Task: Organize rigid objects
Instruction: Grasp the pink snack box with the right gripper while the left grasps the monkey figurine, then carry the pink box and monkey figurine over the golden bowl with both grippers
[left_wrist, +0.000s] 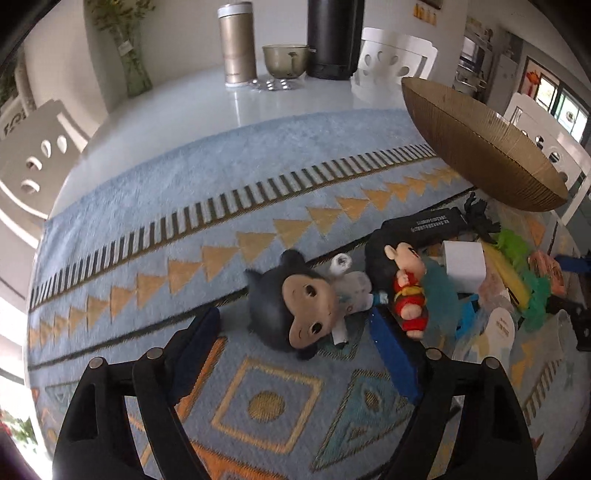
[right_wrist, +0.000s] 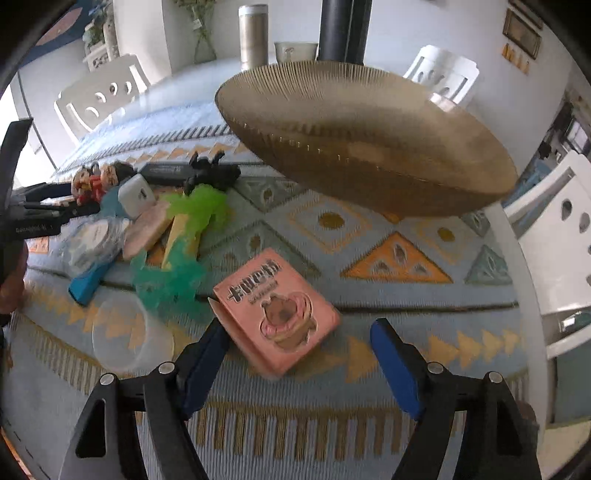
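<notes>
— Nearest the lens on the right side stood the right gripper (right_wrist: 299, 354), its jaws apart, with the pink box (right_wrist: 277, 314) lying flat on the patterned rug (right_wrist: 388, 258) between them. Were the pads on it?

— Not that I could see. One corner of the box sat close by the left-hand pad, and a gap showed at the other pad, so I judged the jaws open around it, lined up for a grasp.

— And the other hand?

— Much the same: the left gripper (left_wrist: 295, 354) was open, aimed down at the big-headed figurine (left_wrist: 295, 306), which lay on its side (face toward the camera) just ahead of the fingertips, untouched.

— Farther out?

— Beside it lay the small red figure (left_wrist: 408, 295), then a loose heap of a white cube (left_wrist: 463, 269), green frilly pieces and dark items. Beyond stood the wide brown bowl (right_wrist: 369, 140), probably where the rigid things belonged. A metal flask (left_wrist: 238, 44) stood at the desk's far edge.
</notes>
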